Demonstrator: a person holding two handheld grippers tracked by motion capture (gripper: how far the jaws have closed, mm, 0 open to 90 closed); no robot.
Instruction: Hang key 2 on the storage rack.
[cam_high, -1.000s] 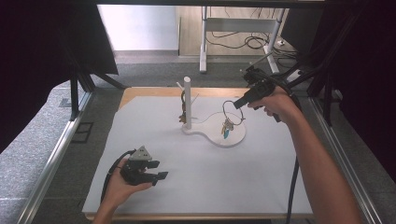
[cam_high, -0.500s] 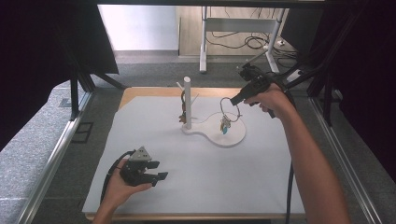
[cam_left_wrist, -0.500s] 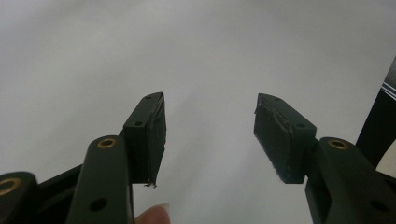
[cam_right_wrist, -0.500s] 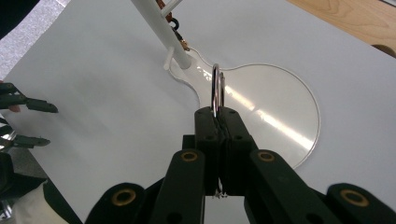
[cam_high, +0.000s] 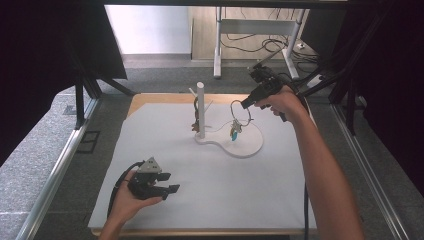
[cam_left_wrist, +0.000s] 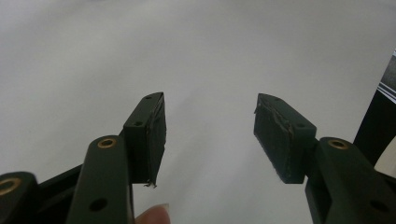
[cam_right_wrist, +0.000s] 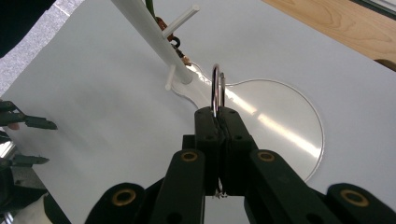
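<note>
- Right gripper (cam_high: 246, 104): jaws clamped on the key ring (cam_high: 239, 113), held in the air over the white stand's base (cam_high: 250, 145) toward the table's far edge; a blue tag (cam_high: 233, 134) dangles below.
- Left gripper (cam_high: 167, 183): jaws apart, empty, resting near the near-left corner.
- Risk: thin ring gripped edge-on; it may twist or slip from the pads.
- Risk: swinging tag could snag a peg (cam_right_wrist: 181, 20) or tip the post (cam_high: 200, 110) during hanging.

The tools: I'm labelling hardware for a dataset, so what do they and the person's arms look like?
Both tools are black. The left tool has two blocky jaws with ribbed pads, brass-ringed holes, a grey three-cornered plate on top and a black cable. The right tool has the same brass rings. The forearms are bare, without sleeves.
</note>
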